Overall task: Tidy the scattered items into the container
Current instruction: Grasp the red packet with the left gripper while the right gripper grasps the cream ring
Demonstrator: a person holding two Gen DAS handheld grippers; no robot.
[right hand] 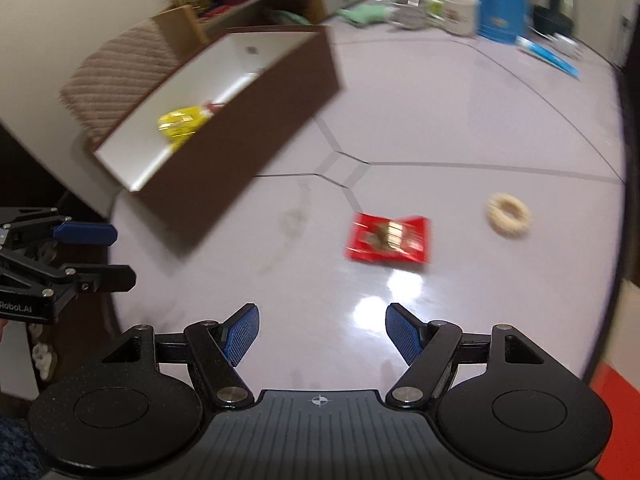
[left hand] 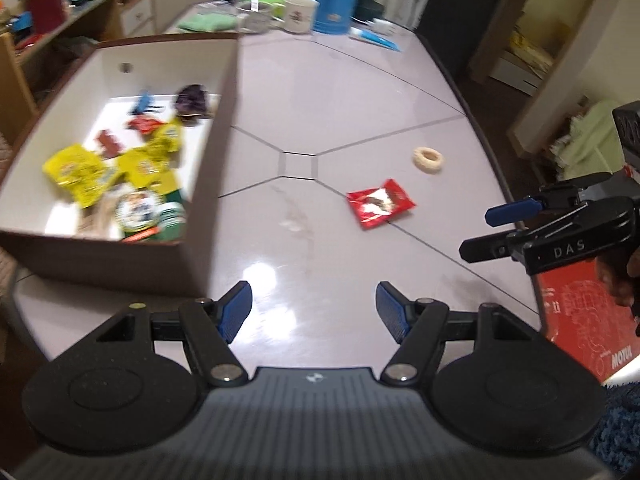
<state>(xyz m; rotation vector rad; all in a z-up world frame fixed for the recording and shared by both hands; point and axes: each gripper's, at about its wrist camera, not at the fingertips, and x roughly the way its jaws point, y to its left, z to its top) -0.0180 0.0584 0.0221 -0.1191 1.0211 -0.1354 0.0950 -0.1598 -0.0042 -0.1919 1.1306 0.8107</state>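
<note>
Container: brown box (left hand: 208,184) with white interior, on the left part of the table (left hand: 340,92); it already holds yellow packets (left hand: 80,172), small red items, a blue piece, a dark purple item and a round tin.
Loose items: red packet (left hand: 380,208) lies flat on the table right of centre; cream ring (left hand: 428,159) lies beyond it, further right. Both are well apart from the box.
Left gripper (left hand: 314,312): jaws spread, nothing between the blue pads, above bare table near the front edge.
Right gripper (right hand: 322,334): jaws spread and empty, aimed toward the red packet, not touching it.
Stage (judgement): most items are stowed; two remain. The red packet appears the likelier next pick.
Risk 1: the flat foil packet on a glossy surface may slide away from closing pads, or the pads may scrape the table without catching an edge.
Risk 2: the ring may roll or skid toward the right table edge if nudged.
Risk 3: both grippers are close together; converging on one item may cause a collision.
Risk 4: a carried item may strike the tall box wall if lifted too low.
Left view only: full contents of the box.
Right view only: woven chair back (right hand: 116,80) behind the box; only one yellow packet and a red scrap show inside.
Image quality: both views show blur.
</note>
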